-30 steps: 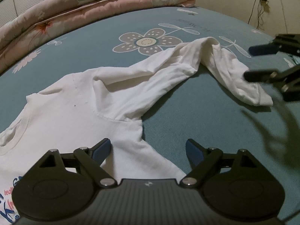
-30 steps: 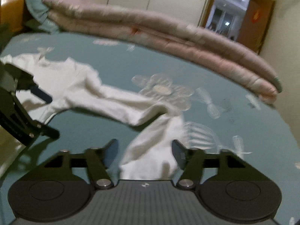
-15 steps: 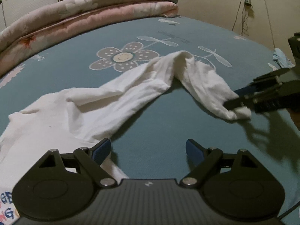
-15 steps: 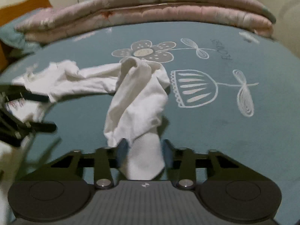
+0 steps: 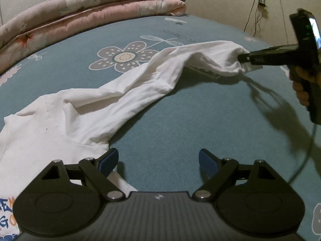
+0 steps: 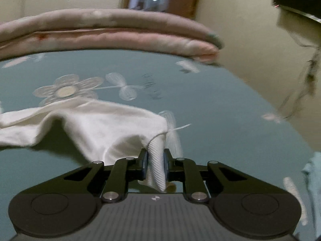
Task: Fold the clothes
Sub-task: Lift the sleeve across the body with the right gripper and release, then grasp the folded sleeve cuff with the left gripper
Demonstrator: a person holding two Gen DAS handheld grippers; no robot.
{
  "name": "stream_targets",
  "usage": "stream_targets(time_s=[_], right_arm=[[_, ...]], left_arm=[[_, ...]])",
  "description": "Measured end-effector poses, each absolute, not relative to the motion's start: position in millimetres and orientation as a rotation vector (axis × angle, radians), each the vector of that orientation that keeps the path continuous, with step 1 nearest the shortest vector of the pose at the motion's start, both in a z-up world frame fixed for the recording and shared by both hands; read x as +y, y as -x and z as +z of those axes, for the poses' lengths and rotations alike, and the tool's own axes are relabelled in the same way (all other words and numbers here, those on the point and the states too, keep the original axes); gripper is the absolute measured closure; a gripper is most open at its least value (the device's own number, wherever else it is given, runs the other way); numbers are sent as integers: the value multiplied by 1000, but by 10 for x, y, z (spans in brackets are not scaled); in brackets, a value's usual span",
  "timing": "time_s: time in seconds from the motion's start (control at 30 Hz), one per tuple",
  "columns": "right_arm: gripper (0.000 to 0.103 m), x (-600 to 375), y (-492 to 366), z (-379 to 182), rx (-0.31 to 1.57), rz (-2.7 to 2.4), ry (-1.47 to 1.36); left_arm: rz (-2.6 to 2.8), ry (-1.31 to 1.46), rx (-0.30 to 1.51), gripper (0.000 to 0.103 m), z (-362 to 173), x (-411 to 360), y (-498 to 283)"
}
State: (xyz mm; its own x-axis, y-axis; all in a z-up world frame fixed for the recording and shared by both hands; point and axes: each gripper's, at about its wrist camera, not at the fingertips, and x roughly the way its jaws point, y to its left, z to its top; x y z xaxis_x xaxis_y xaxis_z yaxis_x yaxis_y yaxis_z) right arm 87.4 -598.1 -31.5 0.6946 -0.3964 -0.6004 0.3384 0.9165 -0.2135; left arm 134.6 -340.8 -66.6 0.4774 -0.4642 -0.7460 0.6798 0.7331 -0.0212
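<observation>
A white long-sleeved shirt (image 5: 60, 124) lies on the teal flowered bed sheet (image 5: 180, 120), with its sleeve (image 5: 160, 74) stretched out to the right. My right gripper (image 6: 155, 158) is closing its jaws on the ribbed cuff (image 6: 156, 156), and the pads press on it from both sides. In the left wrist view the right gripper (image 5: 243, 58) holds the sleeve end lifted off the sheet. My left gripper (image 5: 158, 159) stands open low over the sheet beside the shirt's armpit, with nothing between its fingers.
Folded pink quilts (image 5: 90, 10) are stacked along the far side of the bed. A wall with a hanging cable (image 5: 258, 6) runs at the right. A person's hand (image 5: 303, 86) grips the right tool's handle. Light blue cloth (image 6: 313, 180) shows at the right edge.
My right gripper reached the sleeve end, closed on the cuff, rolled, and pulled the sleeve up and out to the right, straightening it. The left gripper stayed open near the shirt body.
</observation>
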Motion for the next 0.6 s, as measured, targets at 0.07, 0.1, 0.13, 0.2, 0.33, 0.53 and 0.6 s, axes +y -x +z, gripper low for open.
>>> stream_targets(time_s=[0.07,0.1,0.13,0.2,0.33,0.53,0.6], right_arm=[[84,-5997,-889,-380,663,-471,100],[82,-6010,-893,-424,650,-511,106],[80,-6023,-896,-466,637,-549,111],[72,-6078,-884,-520,641,-582,97],[57,-6104,-835,-453,634,-567,72],[42,-6151,-615,-95,543,-367,-81],[42,-6149,-587,-56,569,-214,-128]], left_arm=[[-706,-292,813,16,-674,-3394,-1348],[-704,-289,816,16,-686,-3395,-1346],[-701,-286,819,16,-698,-3396,-1345],[-702,-282,827,16,-718,-3409,-1342],[-725,-287,824,16,-715,-3439,-1327],[-781,-250,791,19,-496,-3418,-1444],[-829,-245,764,19,-314,-3471,-1581]])
